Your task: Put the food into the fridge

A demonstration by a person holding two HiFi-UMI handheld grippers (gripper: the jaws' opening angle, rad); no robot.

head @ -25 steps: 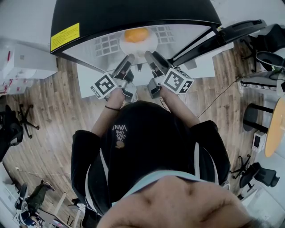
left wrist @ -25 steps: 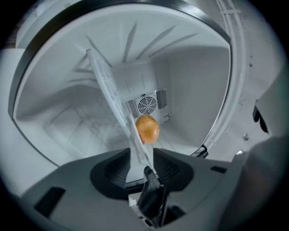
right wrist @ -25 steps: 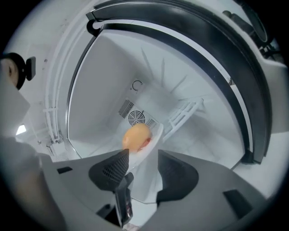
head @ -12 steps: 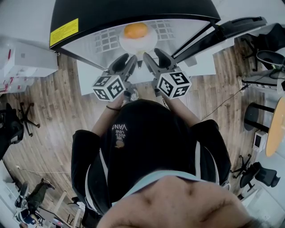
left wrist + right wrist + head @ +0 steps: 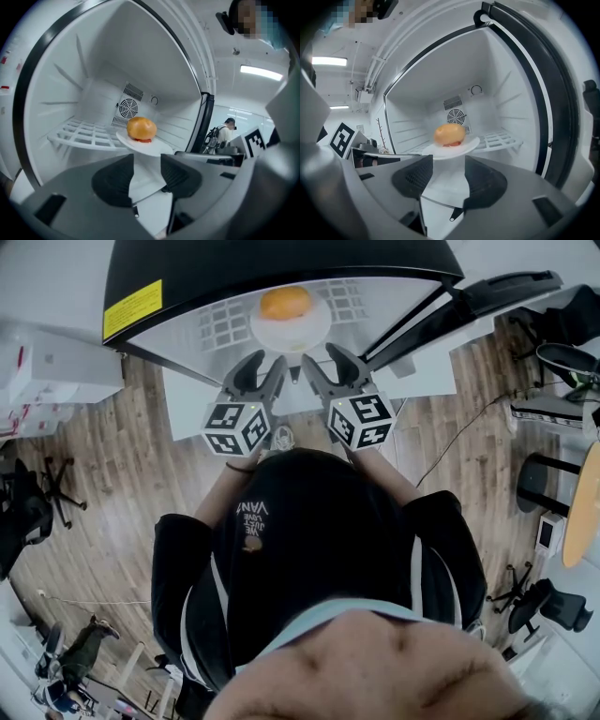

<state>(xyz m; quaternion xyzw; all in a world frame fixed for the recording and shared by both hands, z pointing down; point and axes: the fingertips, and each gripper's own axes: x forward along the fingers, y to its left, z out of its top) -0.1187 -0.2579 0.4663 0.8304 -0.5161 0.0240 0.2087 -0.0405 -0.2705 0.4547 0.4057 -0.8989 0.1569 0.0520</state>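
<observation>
- Head view: the black-topped fridge point(image 5: 281, 259) stands open at the top of the frame, its door point(image 5: 497, 296) swung out to the upper right.
- The orange-brown round bun point(image 5: 286, 303) sits on a white round plate point(image 5: 292, 334) on the white grid shelf point(image 5: 225, 332) inside. The food is therefore already in the fridge.
- The left gripper point(image 5: 262, 364) and right gripper point(image 5: 323, 360) hover side by side just below the plate and apart from it.
- Both have just been opening, and both tongs are spread with nothing between them. My guess is that they have let go of the plate.
- The person's head and dark top fill the lower middle and hide the hands and the floor in front of the fridge.
- Left gripper view: the left gripper point(image 5: 146, 161) has its dark pads parted, and only the pale fridge interior shows in the gap.
- The bun point(image 5: 141, 128) and plate point(image 5: 157, 146) lie beyond the tips, in front of a round fan grille point(image 5: 127, 108).
- The plate's front edge seems to overhang the shelf point(image 5: 84, 136), though how much of it is supported is hard to tell.
- A person point(image 5: 225, 133) stands small and dim in the background on the right.
- Right gripper view: the right gripper point(image 5: 447, 164) is likewise open and empty.
- The bun point(image 5: 449, 134) sits at centre, on the plate point(image 5: 464, 146) at the shelf's point(image 5: 501, 139) near edge.
- The gripper's own body cuts off the bottom of the fridge.
</observation>
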